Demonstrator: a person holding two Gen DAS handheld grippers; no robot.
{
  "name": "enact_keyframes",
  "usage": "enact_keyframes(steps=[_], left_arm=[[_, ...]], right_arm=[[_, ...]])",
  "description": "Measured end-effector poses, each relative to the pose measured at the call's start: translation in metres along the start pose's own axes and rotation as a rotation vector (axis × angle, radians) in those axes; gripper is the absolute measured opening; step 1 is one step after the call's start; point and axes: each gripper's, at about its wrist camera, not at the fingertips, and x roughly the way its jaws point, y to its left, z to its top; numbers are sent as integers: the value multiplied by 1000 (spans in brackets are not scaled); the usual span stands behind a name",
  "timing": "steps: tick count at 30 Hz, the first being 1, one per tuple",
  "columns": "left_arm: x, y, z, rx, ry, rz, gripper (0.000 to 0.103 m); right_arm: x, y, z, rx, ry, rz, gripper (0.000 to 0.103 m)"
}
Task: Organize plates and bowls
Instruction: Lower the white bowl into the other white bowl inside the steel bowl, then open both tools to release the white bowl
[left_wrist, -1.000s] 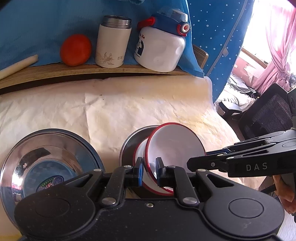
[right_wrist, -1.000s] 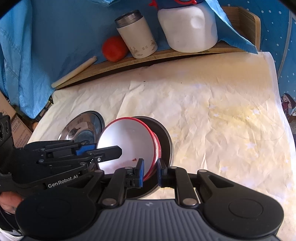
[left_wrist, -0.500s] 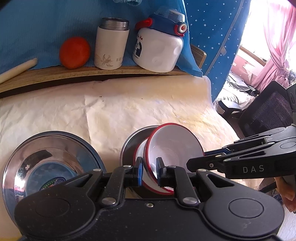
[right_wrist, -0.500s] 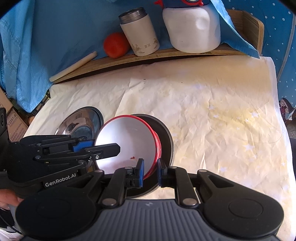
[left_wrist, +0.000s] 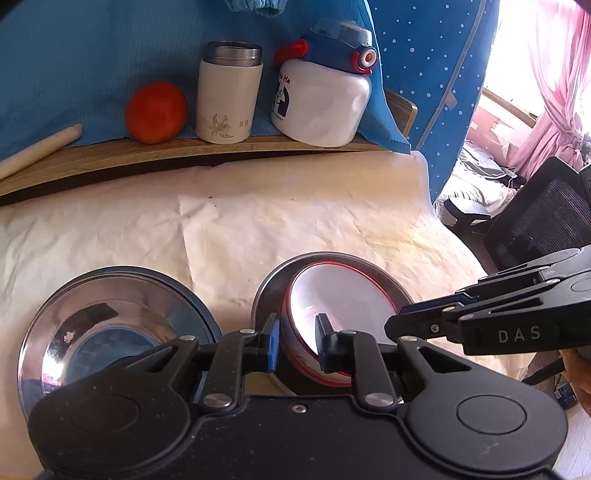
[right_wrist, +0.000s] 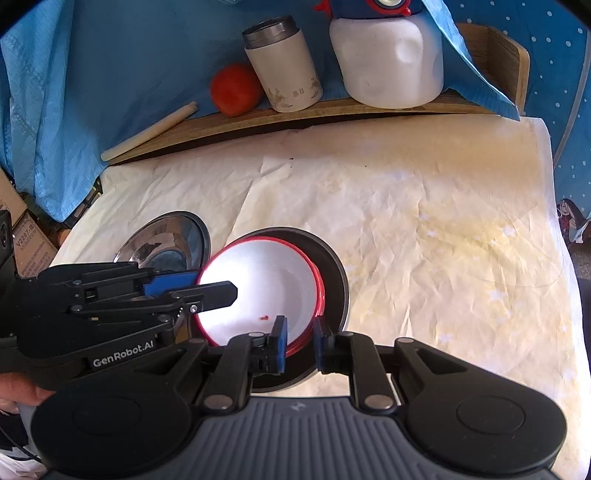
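Observation:
A white bowl with a red rim (right_wrist: 258, 288) lies in a steel dish with a dark rim (right_wrist: 332, 273) on the cream cloth; it also shows in the left wrist view (left_wrist: 340, 306), inside the dish (left_wrist: 269, 291). My left gripper (left_wrist: 295, 341) straddles the bowl's left rim with its jaws slightly apart. My right gripper (right_wrist: 298, 343) straddles the bowl's near right rim, jaws also slightly apart. A second steel bowl (left_wrist: 107, 325) stands to the left; it also shows in the right wrist view (right_wrist: 166, 243).
On the wooden shelf (left_wrist: 184, 151) at the back stand a tomato (left_wrist: 155, 110), a white flask (left_wrist: 229, 92) and a white and blue bottle (left_wrist: 321, 92), with a pale stick (right_wrist: 147, 133) at the left. An office chair (left_wrist: 546, 214) stands to the right of the table.
The red-rimmed bowl has gone from tilted up to lying lower and flatter in the steel dish. Both grippers' jaws have widened around its rim.

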Motion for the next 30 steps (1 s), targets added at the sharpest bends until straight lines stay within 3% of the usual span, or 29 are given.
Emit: enact_keyframes(steps=[13, 17, 26, 30], left_arm=[[-1, 3, -7, -4, -14, -13, 26], [-7, 6, -5, -11, -31, -17, 29], [-26, 12, -3, -30, -92, 0, 61], [-33, 15, -5, -33, -116, 19, 83]], right_arm=[[-7, -4, -1, 12, -23, 1, 20], [-15, -8, -2, 23, -48, -1, 41], [-40, -18, -10, 52, -109, 0, 69], [-51, -19, -13, 51, -133, -12, 85]])
